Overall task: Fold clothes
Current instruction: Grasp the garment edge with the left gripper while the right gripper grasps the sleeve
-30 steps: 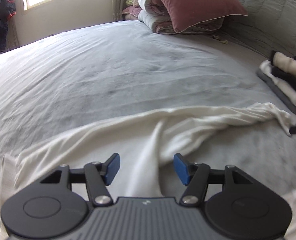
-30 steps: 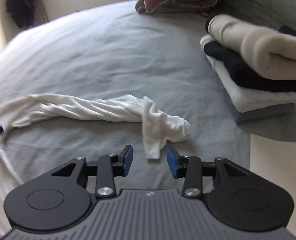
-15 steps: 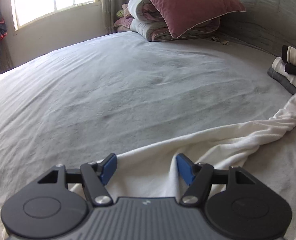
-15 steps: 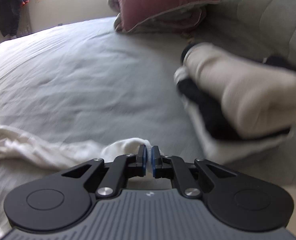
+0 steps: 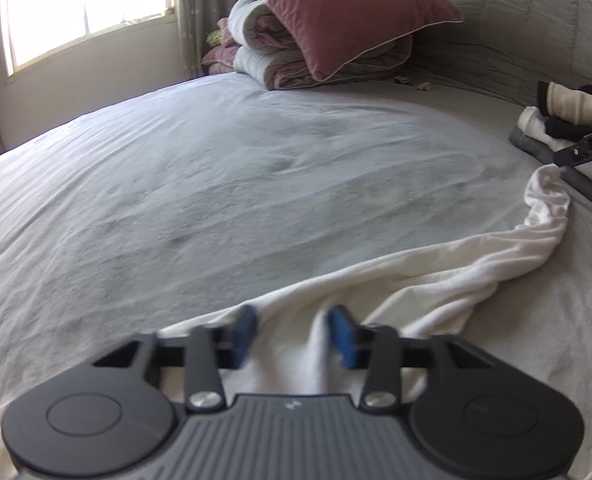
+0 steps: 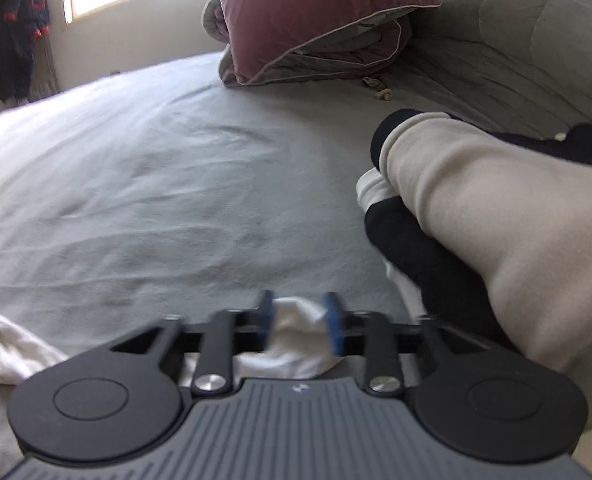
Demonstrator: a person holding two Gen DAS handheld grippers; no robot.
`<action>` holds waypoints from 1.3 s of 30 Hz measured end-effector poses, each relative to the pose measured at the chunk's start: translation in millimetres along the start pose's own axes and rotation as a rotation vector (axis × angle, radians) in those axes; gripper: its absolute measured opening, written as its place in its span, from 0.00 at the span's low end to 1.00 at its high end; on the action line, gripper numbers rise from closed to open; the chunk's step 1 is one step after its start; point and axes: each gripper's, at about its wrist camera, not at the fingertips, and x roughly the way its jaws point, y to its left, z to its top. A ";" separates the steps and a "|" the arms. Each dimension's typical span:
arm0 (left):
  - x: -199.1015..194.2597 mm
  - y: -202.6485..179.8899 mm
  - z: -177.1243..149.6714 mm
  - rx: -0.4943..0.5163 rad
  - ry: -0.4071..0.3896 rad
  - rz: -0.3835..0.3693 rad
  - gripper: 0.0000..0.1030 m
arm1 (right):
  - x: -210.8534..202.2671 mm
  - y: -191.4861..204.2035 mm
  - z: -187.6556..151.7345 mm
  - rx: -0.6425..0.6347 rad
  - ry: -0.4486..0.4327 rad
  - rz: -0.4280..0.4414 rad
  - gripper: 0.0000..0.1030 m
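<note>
Light source: daylight pours through the window (image 5: 84, 4), blown out to white.
Bed (image 5: 256, 184): evenly lit away from the window, with soft shadows in the sheet's creases.
Blur: the left gripper (image 5: 292, 338) and right gripper (image 6: 299, 322) show smeared blue pads.
Distortion: fisheye bows the bed's edges below the window.

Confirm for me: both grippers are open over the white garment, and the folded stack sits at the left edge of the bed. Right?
Not quite. The folded stack sits at the right edge of the bed, as the left wrist view shows. The rest holds: the left gripper and right gripper are both open over the white garment.
</note>
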 end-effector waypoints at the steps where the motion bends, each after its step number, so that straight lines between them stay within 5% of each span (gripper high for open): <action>1: -0.6 -1.8 -0.3 0.003 -0.004 -0.007 0.10 | -3.9 0.2 -4.1 0.001 0.013 0.017 0.40; 2: -0.9 -3.8 -0.5 0.004 -0.008 -0.009 0.02 | -6.8 0.7 -9.0 0.001 0.031 0.030 0.40; 13: -18.0 8.3 10.9 -0.155 -0.120 0.112 0.02 | -4.7 1.5 -30.4 0.138 0.153 0.171 0.40; 18: -10.5 29.9 -7.0 -0.403 -0.120 0.055 0.02 | 5.0 5.7 -25.9 0.160 0.143 0.167 0.40; 22: -6.6 30.9 -22.6 -0.445 -0.146 0.053 0.02 | 22.6 15.4 -14.1 0.141 0.153 0.136 0.39; 23: -7.9 29.5 -22.8 -0.441 -0.159 0.047 0.02 | 27.7 18.7 -9.6 0.132 0.152 0.122 0.38; 25: -9.6 28.7 -22.1 -0.438 -0.179 0.033 0.02 | 38.1 24.6 0.5 0.113 0.150 0.092 0.09; 26: -9.8 29.8 -21.3 -0.441 -0.187 0.025 0.02 | 42.9 26.2 6.6 0.108 0.146 0.077 0.07; 31: -9.7 40.3 -22.2 -0.482 -0.194 -0.003 0.02 | 44.6 33.3 33.3 0.123 0.118 0.078 0.08; 35: -14.4 43.8 -22.9 -0.511 -0.225 -0.026 0.02 | 23.7 39.8 32.9 0.107 0.164 0.069 0.30; 39: -17.3 45.3 -22.2 -0.526 -0.242 -0.046 0.02 | 6.6 38.4 21.1 0.135 0.216 0.084 0.33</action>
